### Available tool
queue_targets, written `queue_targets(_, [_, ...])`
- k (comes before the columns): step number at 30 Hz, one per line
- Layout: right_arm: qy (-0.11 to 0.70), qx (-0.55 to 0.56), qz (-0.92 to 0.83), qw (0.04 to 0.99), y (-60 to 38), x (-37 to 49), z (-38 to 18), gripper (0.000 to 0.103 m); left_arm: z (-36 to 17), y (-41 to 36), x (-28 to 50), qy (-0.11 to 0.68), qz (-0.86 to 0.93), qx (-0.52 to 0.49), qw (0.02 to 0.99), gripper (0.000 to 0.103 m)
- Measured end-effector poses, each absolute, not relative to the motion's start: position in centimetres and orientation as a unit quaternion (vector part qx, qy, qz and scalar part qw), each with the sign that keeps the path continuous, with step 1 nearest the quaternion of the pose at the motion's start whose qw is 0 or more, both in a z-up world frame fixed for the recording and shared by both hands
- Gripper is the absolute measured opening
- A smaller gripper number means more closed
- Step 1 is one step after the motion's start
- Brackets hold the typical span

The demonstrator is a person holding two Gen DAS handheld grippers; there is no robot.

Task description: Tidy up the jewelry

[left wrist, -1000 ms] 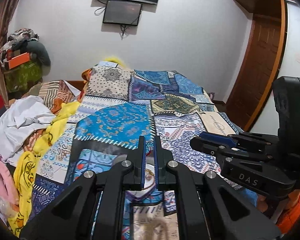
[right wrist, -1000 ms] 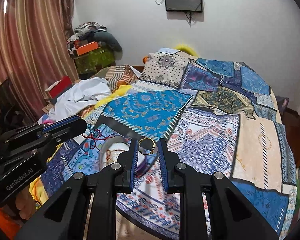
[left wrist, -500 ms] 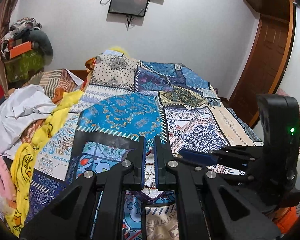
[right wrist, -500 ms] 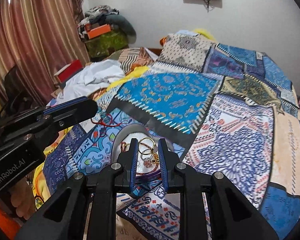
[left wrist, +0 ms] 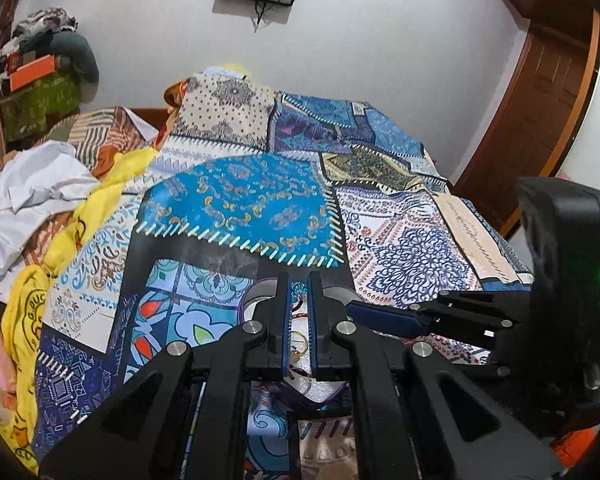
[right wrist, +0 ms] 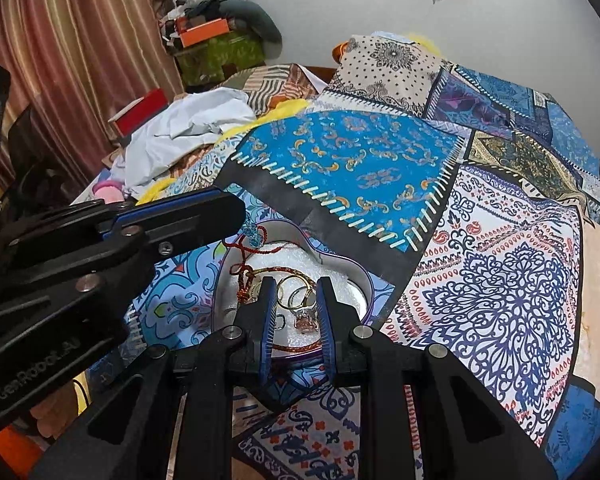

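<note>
A heart-shaped box with a purple rim point(right wrist: 352, 276) and white lining sits on the patchwork bedspread point(right wrist: 352, 160). In it lie gold rings point(right wrist: 296, 294), a stone ring point(right wrist: 305, 319) and a red braided cord point(right wrist: 246, 270). My right gripper point(right wrist: 297, 286) hangs just over the box with its jaws a little apart around the gold rings; whether it touches them I cannot tell. My left gripper point(left wrist: 299, 280) is nearly closed above the box's far rim point(left wrist: 256, 288), holding a red thread with a small blue charm point(right wrist: 253, 236).
Crumpled white cloth point(right wrist: 180, 128) and a yellow cloth point(left wrist: 72, 232) lie at the bed's left side. A pile of clothes with an orange box point(right wrist: 202, 32) stands by the curtain. A brown door point(left wrist: 540, 92) is at the right.
Both grippers have tilted down and come closer to the box. The right gripper carried the gold ring down from above the bedspread into the box, and its jaws have spread slightly.
</note>
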State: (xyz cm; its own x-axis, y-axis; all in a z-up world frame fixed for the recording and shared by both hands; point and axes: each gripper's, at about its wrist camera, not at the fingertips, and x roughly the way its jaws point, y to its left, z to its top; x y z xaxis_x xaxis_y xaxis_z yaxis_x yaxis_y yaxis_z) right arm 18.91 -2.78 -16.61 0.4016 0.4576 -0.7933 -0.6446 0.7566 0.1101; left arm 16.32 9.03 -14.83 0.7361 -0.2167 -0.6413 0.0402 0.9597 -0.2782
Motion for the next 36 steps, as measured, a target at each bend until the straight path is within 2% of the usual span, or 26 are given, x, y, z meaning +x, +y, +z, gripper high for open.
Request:
queue_targets(11, [0.444,-0.125,0.324,0.826,-2.4,19.0,-17.1,0.018,-15.3,9.1,16.5,0.372,-0.067,-0.133,0.916,0.006])
queue_targets(12, [0.444,-0.126,0.323,0.826,-2.4,19.0,-17.1,0.019,-15.1,9.1,16.4,0.372,-0.065,-0.133,0.916,0.006])
queue_targets(14, [0.441,-0.126,0.32,0.829,-2.5,18.9,-16.8,0.031,-14.8,9.2,16.1,0.371,-0.061,-0.131,0.917,0.007])
queue_targets(16, [0.434,-0.121,0.318,0.834,-2.7,18.8,-16.4,0.036,-14.3,9.2,15.7,0.368,-0.055,-0.126,0.92,0.007])
queue_targets(22, [0.408,-0.106,0.308,0.853,-3.9,18.1,-13.8,0.036,-11.7,8.9,13.9,0.345,-0.043,-0.114,0.931,0.007])
queue_targets(30, [0.324,-0.07,0.288,0.899,-7.0,14.8,-6.9,0.036,-5.3,8.0,9.7,0.269,-0.027,-0.092,0.958,0.008])
queue_targets(36, [0.22,-0.043,0.271,0.936,-9.6,9.4,-0.4,0.036,0.4,6.9,4.0,0.176,-0.007,-0.071,0.982,0.022])
